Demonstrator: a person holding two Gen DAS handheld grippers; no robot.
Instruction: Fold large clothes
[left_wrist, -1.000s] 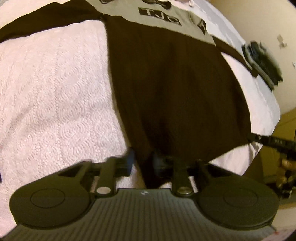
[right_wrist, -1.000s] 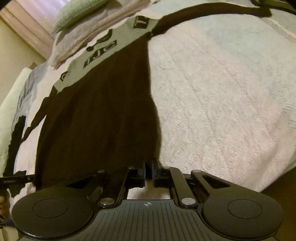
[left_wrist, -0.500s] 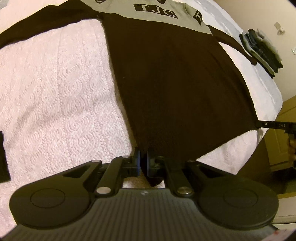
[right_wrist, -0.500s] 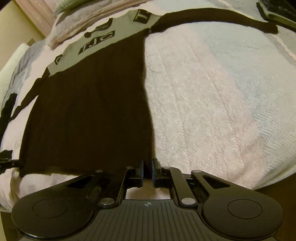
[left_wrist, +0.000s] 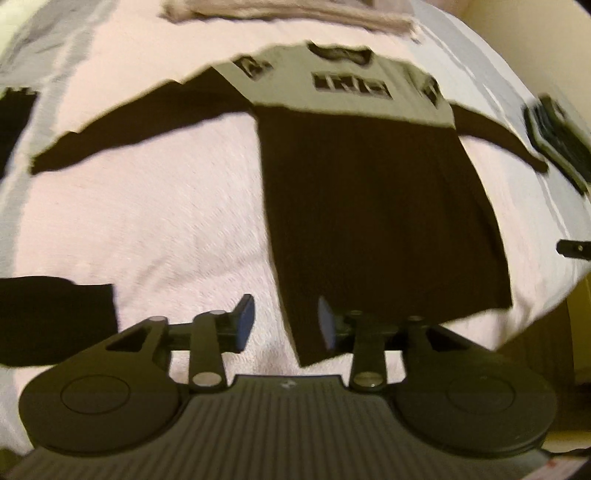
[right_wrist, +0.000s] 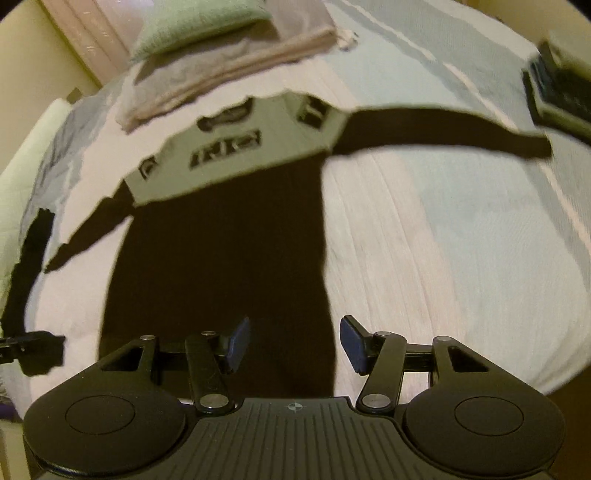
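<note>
With both grippers' jaws just opened and nothing clamped, the sweater (left_wrist: 376, 206) lies flat on the bed (left_wrist: 155, 229), long axis running away from both, collar far, hem near. Left gripper (left_wrist: 284, 321) sits over the hem's left corner, right gripper (right_wrist: 291, 343) over the right; sleeves spread sideways, so each hand is nearest its own sleeve.

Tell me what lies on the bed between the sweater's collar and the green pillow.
A folded beige blanket lies there, between the sweater and the green pillow, seen in the right wrist view. A strip of bare bedspread separates blanket and collar.
</note>
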